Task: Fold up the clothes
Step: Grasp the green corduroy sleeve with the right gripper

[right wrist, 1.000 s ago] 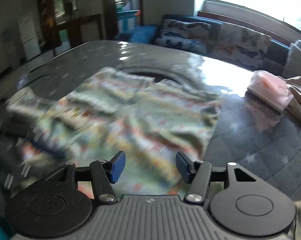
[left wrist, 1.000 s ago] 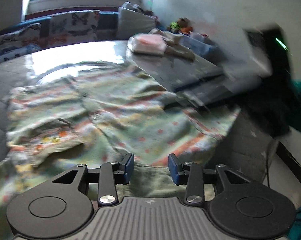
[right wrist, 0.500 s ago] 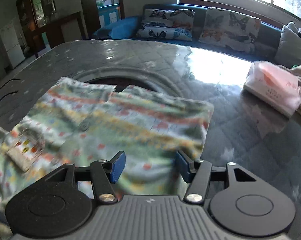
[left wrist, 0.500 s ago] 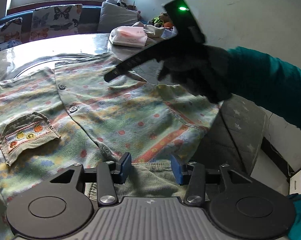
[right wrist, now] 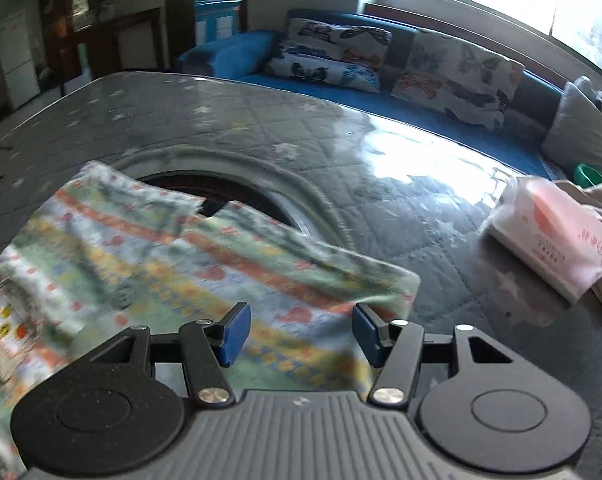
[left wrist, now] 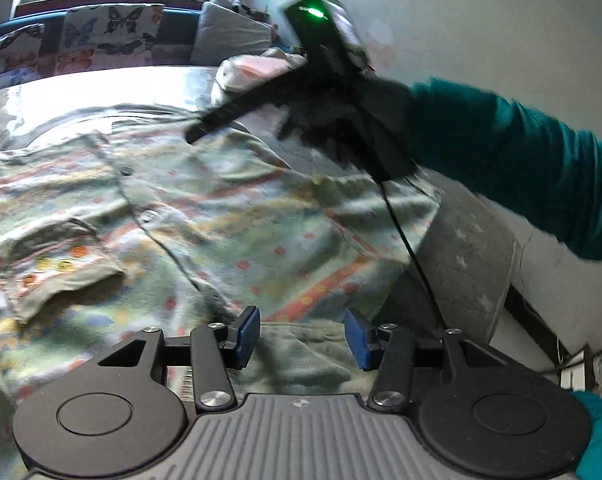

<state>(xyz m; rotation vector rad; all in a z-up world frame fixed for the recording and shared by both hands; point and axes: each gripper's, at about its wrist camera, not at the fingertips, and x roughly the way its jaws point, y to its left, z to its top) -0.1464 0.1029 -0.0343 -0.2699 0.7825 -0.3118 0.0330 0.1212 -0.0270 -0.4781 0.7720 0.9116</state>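
A child's green shirt [left wrist: 221, 216] with orange stripes, buttons and a small pocket [left wrist: 61, 264] lies front-up and spread flat on the grey quilted table [right wrist: 381, 216]. My left gripper [left wrist: 302, 338] hovers low over its ribbed green edge at the near side. Its jaws are opening; the cloth lies beneath them and the pads do not press on it. My right gripper [right wrist: 297, 334] stands open above the shirt [right wrist: 221, 264] near its right corner, gripping nothing. The left wrist view shows the right gripper [left wrist: 193, 134] from the side, held by a gloved hand with a teal sleeve [left wrist: 521, 160].
A pink-and-white tissue pack [right wrist: 549, 240] and folded beige cloth lie on the table's far right. The shirt's far edge overlaps a round recess [right wrist: 237, 192] in the tabletop. A blue sofa with butterfly cushions [right wrist: 453, 68] runs behind. The table edge [left wrist: 473, 248] drops off on the right.
The right gripper swept in over the shirt and now hangs by its far right side. The left gripper's jaws have widened a little. The shirt now lies flat instead of rumpled.
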